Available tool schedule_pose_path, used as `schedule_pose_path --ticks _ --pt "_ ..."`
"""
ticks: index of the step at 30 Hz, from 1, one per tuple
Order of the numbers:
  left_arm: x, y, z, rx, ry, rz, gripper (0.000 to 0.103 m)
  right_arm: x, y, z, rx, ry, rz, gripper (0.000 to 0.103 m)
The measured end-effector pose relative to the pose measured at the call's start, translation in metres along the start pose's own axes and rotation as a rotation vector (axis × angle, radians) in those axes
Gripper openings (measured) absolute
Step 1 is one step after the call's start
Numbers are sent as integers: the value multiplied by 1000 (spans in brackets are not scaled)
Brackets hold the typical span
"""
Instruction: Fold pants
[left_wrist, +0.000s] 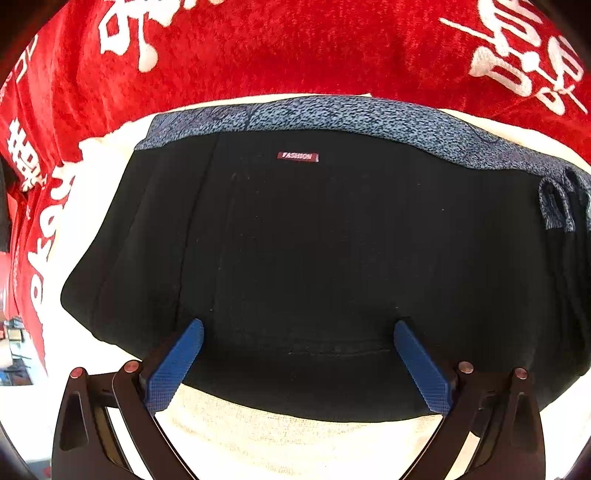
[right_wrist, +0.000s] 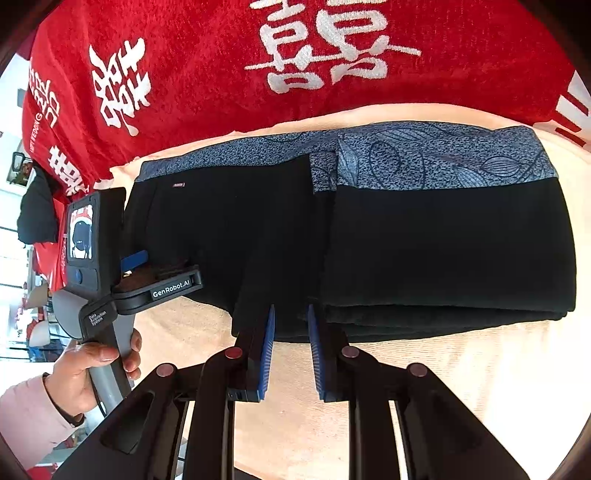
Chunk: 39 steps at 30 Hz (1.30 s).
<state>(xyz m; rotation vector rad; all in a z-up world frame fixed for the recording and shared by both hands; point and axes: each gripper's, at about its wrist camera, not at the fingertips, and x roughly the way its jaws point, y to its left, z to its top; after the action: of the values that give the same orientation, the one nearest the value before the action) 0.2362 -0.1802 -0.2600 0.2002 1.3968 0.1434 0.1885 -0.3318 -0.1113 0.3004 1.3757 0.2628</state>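
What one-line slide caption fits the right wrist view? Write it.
Right gripper, jaws slightly apart, meets the folded black pants on the cream cloth; the left gripper alongside.

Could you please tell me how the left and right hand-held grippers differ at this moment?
The left hand-held gripper has its jaws spread wide over the black pants; the right hand-held gripper has its jaws narrowed to a slim gap at the pants' near edge. Both have blue finger pads and grip nothing.
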Motion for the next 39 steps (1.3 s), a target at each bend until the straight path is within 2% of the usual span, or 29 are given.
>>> schedule_pose_path --ticks 2,4,5,9,13,18,32,39 --pt "-3 3 -4 15 0 10 103 -2 -1 0 -1 -5 -7 22" --pt "-4 6 -9 24 2 16 103 -5 -2 0 -1 -13 -13 37" --pt "-6 6 -4 23 4 16 103 -7 -2 0 -4 -20 -19 39" --pt "-2 11 -3 21 4 12 103 -15 -4 3 -18 -47 -45 40" --pt "-9 1 -15 21 3 12 103 -16 -12 8 -4 -56 -73 50" --pt "-8 17 6 21 -3 14 103 1 -29 10 25 -13 -100 50" --pt "-14 21 1 11 15 -4 103 10 -30 12 3 -1 -104 53" --pt "-37 47 -4 -67 -1 -90 103 11 -29 13 -3 1 -112 53"
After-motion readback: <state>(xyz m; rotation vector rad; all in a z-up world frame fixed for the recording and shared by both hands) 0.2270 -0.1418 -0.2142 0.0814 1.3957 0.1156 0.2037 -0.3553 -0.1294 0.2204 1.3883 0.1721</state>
